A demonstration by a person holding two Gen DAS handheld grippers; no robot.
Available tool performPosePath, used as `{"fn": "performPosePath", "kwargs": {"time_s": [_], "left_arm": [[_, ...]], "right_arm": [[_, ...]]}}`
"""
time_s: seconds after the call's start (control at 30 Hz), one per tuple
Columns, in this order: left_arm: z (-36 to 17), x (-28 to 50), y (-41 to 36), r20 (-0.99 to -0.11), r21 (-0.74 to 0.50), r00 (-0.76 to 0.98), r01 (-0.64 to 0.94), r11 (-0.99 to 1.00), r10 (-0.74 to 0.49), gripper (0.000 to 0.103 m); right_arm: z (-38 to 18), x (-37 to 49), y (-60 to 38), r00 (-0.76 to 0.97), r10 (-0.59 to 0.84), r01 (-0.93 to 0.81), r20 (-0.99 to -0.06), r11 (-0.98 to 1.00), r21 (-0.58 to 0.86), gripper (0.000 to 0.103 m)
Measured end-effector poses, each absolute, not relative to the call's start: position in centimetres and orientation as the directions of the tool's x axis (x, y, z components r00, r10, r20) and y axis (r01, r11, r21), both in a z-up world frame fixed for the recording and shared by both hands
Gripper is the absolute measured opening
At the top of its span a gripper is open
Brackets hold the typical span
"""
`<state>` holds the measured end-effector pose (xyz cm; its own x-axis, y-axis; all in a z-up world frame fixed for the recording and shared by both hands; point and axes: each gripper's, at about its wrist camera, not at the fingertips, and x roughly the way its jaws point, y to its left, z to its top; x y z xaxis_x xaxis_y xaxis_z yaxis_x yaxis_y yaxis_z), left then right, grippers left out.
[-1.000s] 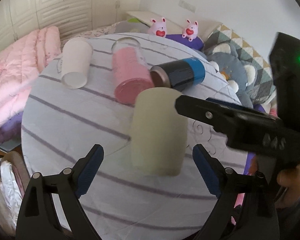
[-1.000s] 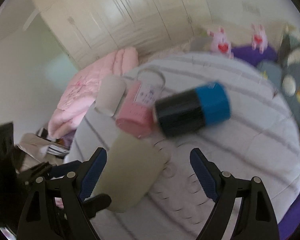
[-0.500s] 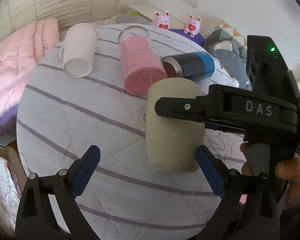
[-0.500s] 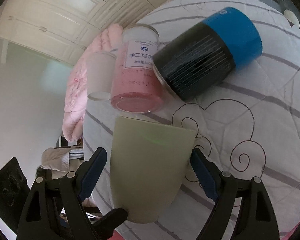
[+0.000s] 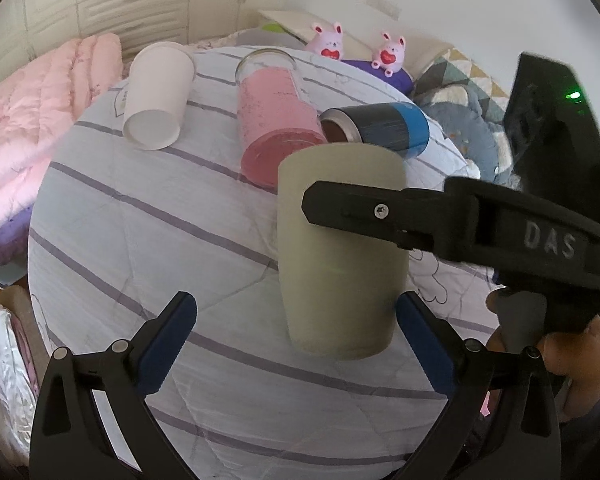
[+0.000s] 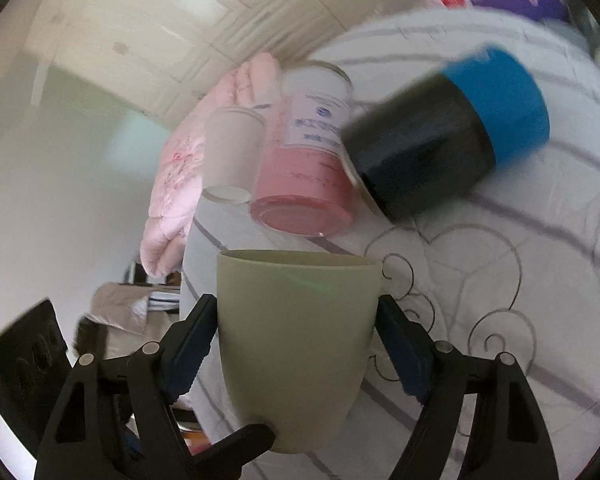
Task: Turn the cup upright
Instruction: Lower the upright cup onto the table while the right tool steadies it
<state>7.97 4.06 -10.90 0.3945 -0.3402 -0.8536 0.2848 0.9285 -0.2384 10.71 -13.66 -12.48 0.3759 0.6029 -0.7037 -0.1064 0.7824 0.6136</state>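
A pale green cup (image 5: 340, 256) stands on the striped round table (image 5: 140, 240), wide end up in the left wrist view. My right gripper (image 6: 298, 344) is shut on the green cup (image 6: 296, 340), a blue pad (image 6: 196, 344) pressed on each side. In the left wrist view the right gripper's black finger (image 5: 380, 212) crosses the cup's front. My left gripper (image 5: 296, 344) is open just in front of the cup, its right pad (image 5: 424, 348) close beside the cup's base.
Lying on their sides behind the green cup: a white paper cup (image 5: 156, 96), a pink-filled glass jar (image 5: 276, 128) and a black-and-blue tumbler (image 5: 380, 128). Pink bedding (image 5: 28, 120) lies left of the table, plush toys (image 5: 356, 48) behind.
My right gripper has closed its jaws onto the green cup. The cup now shows its wide end up, where before it was narrow end up. The left gripper has stayed open.
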Motion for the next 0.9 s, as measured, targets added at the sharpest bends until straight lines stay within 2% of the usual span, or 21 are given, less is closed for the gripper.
{"fn": "performPosePath", "kwargs": {"time_s": [0.3, 0.6, 0.9], "left_arm": [[-11.0, 7.2, 4.2, -0.849, -0.242, 0.425, 0.216, 0.946, -0.314, 0.101], [-10.4, 6.6, 3.9, -0.838, -0.239, 0.458, 0.183, 0.954, -0.298, 0.101], [-10.3, 5.6, 3.3, -0.83, -0.231, 0.475, 0.182, 0.956, -0.291, 0.101]], "right_arm": [[-10.6, 9.8, -12.2, 0.434, 0.569, -0.28, -0.699, 0.822, 0.496, 0.08], [-10.0, 9.9, -12.4, 0.457, 0.567, -0.361, -0.685, 0.822, 0.44, 0.08], [-8.6, 8.8, -12.1, 0.561, 0.523, -0.463, -0.642, 0.841, 0.28, 0.08]]}}
